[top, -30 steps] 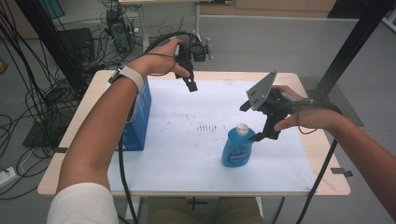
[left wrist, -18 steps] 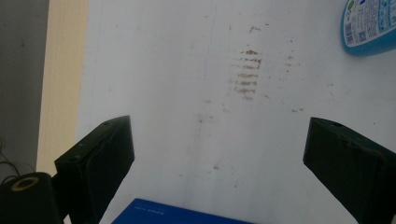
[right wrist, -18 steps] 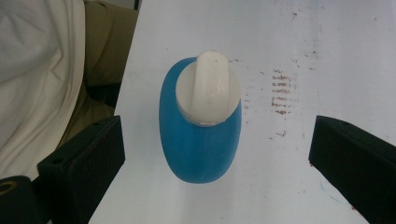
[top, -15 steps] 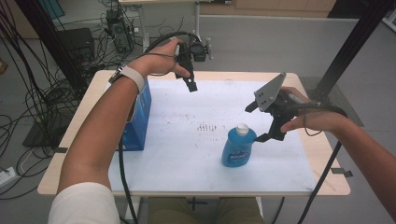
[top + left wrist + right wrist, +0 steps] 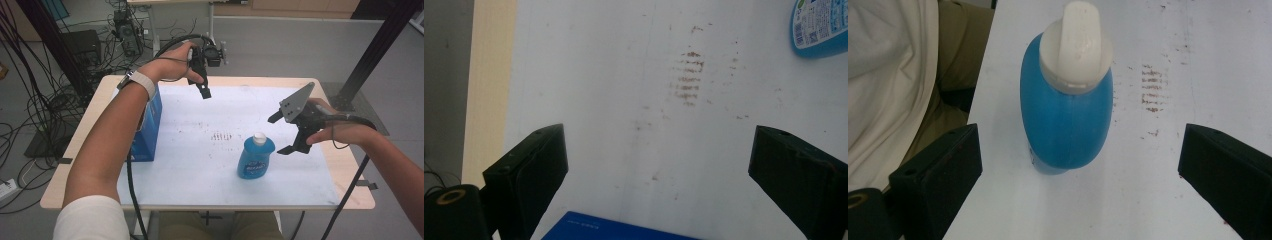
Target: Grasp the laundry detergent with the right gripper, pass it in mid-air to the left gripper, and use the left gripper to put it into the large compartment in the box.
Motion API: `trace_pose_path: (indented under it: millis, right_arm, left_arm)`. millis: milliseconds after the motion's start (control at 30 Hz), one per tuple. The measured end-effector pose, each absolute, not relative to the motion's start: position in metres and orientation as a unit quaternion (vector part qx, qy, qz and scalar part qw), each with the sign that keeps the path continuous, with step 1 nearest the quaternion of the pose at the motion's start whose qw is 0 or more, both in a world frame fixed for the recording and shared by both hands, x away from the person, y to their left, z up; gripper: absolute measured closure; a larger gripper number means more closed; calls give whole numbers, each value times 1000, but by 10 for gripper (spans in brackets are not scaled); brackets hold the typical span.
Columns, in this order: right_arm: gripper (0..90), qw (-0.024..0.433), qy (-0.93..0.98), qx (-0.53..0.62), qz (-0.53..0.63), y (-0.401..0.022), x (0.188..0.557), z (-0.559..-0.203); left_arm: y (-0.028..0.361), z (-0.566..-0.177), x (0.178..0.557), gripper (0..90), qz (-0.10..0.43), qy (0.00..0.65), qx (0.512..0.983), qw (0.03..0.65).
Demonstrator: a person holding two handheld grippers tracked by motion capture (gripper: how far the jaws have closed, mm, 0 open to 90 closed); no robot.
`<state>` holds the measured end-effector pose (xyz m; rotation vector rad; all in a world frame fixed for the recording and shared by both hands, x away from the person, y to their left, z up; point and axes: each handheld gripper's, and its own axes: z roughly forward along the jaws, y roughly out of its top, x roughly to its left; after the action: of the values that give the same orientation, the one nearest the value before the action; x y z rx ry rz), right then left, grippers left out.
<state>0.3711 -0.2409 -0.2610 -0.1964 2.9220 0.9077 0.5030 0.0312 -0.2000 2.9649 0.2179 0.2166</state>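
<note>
I hold my right claw (image 5: 286,134) just beside the blue bottle (image 5: 255,157), on its right, with the jaws spread wide and nothing between them. I keep it tilted down so that the bottle sits between the jaws in the right gripper view, white cap (image 5: 1076,46) toward me; that lines me up, I judge, for closing on the body from the side. The bottle stands upright on the white sheet of the tabletop (image 5: 200,165), near its front edge.

My left claw (image 5: 203,91) hangs well beyond the bottle, up above the far part of the sheet, also released and empty. I keep it high and out of the way, so it does not cross the right one's path.

A blue box (image 5: 150,131) stands well to the left of the bottle, partly under my left forearm. Brown smudges (image 5: 220,136) mark the sheet just behind the bottle. Nothing stands between the right claw and the bottle; the box is too far off to interfere.
</note>
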Motion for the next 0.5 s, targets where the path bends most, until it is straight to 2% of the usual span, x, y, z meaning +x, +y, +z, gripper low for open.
trace_pose_path:
  millis: [500]
  right_arm:
    - [37, 31, 947, -58, 313, -253, 372, -281]
  left_arm:
    - [29, -202, 503, 93, 70, 73, 992, 79]
